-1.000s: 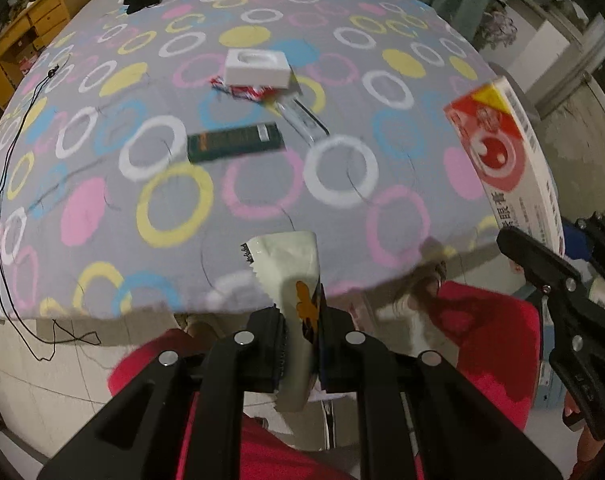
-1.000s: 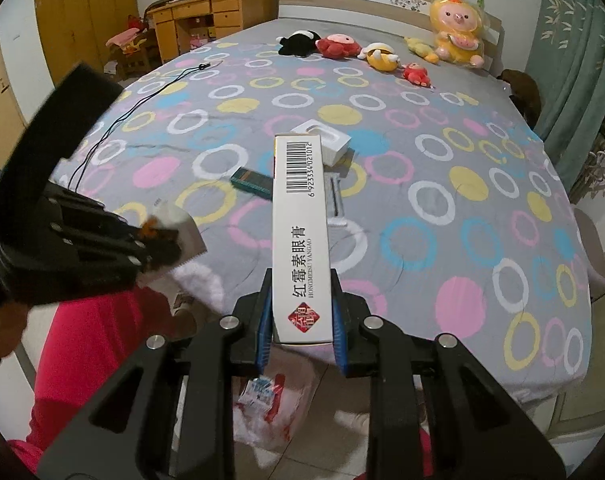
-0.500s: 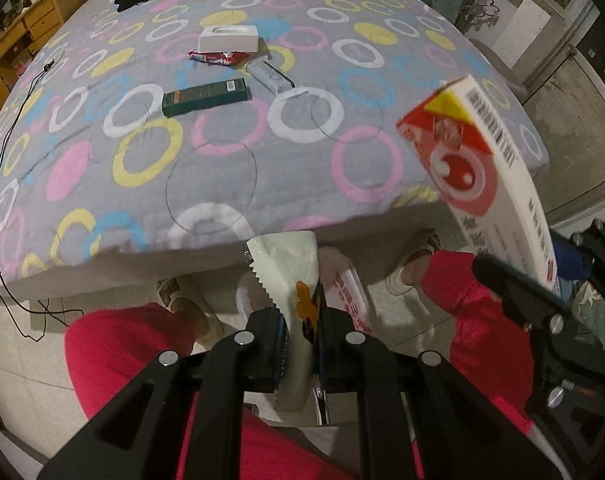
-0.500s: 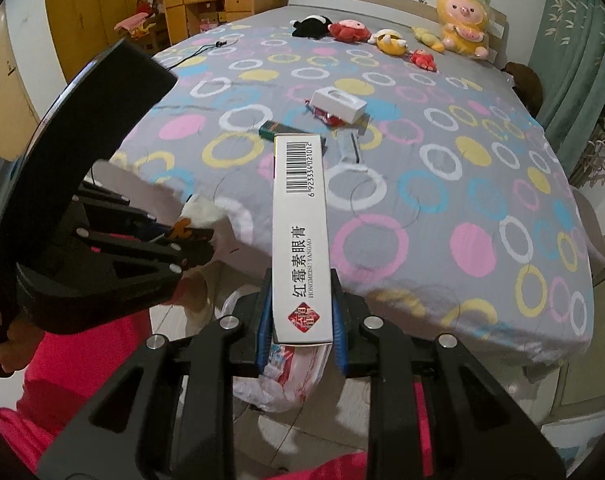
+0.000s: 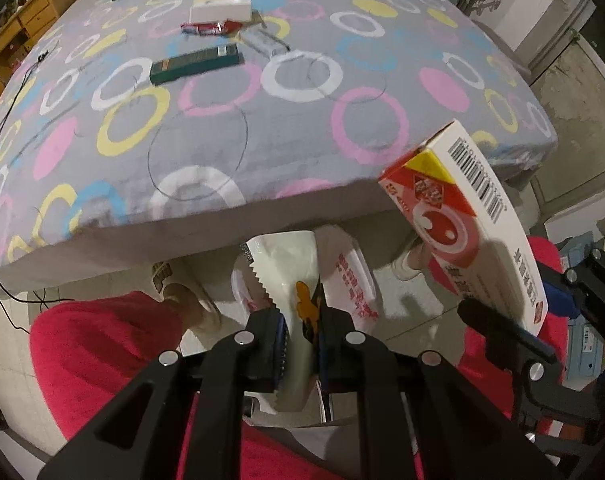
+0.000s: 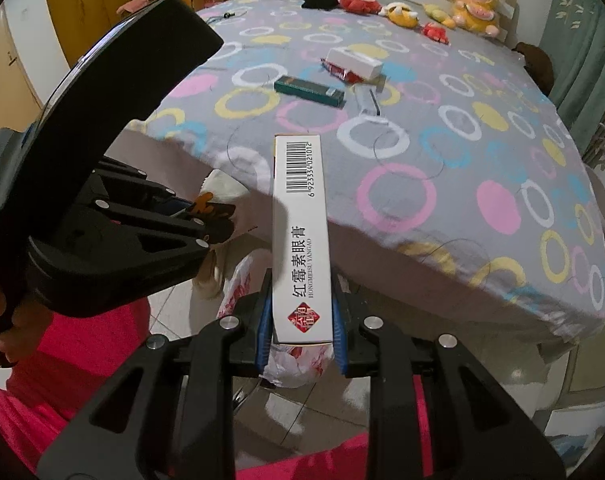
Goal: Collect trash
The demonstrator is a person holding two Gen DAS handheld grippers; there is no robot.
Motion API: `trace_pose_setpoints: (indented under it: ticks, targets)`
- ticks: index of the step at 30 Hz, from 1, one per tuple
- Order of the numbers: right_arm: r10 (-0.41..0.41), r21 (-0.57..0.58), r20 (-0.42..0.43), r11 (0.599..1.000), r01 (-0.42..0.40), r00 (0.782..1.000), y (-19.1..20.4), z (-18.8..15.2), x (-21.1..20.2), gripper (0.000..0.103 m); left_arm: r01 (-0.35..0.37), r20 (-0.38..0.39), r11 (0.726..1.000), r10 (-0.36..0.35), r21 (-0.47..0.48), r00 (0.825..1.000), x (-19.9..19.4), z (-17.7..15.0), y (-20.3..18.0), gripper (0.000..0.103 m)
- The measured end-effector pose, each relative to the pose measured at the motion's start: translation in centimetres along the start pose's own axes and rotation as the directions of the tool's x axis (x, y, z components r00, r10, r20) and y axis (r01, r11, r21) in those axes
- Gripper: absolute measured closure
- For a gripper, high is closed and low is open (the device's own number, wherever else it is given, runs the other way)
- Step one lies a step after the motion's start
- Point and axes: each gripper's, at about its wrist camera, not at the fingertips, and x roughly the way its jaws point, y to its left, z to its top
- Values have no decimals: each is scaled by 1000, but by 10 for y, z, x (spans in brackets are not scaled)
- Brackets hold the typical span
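Both grippers are loaded and pointing steeply down past the foot of the bed. The left gripper [image 5: 300, 344] is clamped tight on a pale wrapper [image 5: 286, 264] with a sawtooth edge and an orange print — it sticks up out of the jaws, upright and slightly creased. The right gripper [image 6: 302, 328] is squeezing the long white medicine box [image 6: 300, 236] by its near end, barcode on the far end, red emblem close to the blue pads [image 6: 264, 320]. In the left view that same box [image 5: 462, 216] shows its red-and-white face, tilted, off to the right. Beneath the 2 claws, on the tiled floor, lies a white plastic bag [image 5: 352, 276] with red lettering; from the right wrist it peeks out just under the box [image 6: 238, 284]. The person's red trousers [image 5: 102, 352] fill the lower edge, a light shoe [image 5: 182, 296] beside the bag. Up on the bed [image 5: 206, 160], with its grey ring-patterned sheet, more items lie well apart from the grippers: a dark green box [image 5: 196, 65], a white box [image 5: 220, 11] resting on a red packet [image 5: 206, 29], and a clear wrapper [image 5: 262, 42] just to their right. Soft toys [image 6: 398, 10] line the far end by the headboard.
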Motion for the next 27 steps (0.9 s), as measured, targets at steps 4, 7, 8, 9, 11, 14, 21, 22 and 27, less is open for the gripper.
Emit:
trace_pose_setpoints:
  ticks: [4,7,8,9,11,14,21,22,27]
  targets:
    - [7,4,-28,1000,-7,1000,-1,-3,16,79,-16,-22,1000,16,-1,1000,16,-2,2,90]
    - [14,12,-48,1000,-13,999,-2,-7,29,79,-14,-37,1000,14,0,999,28,-2,3,90]
    - [14,15,-55,1000,-14,998,-3,-7,33,79,-14,-44,1000,14,0,999,32,-3,3,90]
    - [17,19,-63,1000,-16,998,-4,-7,38,79,-13,-51,1000,12,-2,999,35,-2,3,90]
    - [20,29,-79,999,-17,997,-7,-8,47,79,-4,-66,1000,4,-10,998,45,-3,3,90]
    - [25,47,-102,999,-20,994,-11,-11,60,79,8,-90,1000,-11,-30,996,59,-4,5,90]
    - [32,83,-157,996,-19,987,-19,-19,91,79,18,-155,998,-28,-64,988,92,-4,8,90]
    - [33,86,-164,996,-19,986,-20,-20,95,79,19,-163,997,-31,-72,986,97,-4,8,90]
    - [43,110,-198,994,-22,979,-24,-24,116,79,31,-211,992,-57,-124,976,121,-6,14,90]
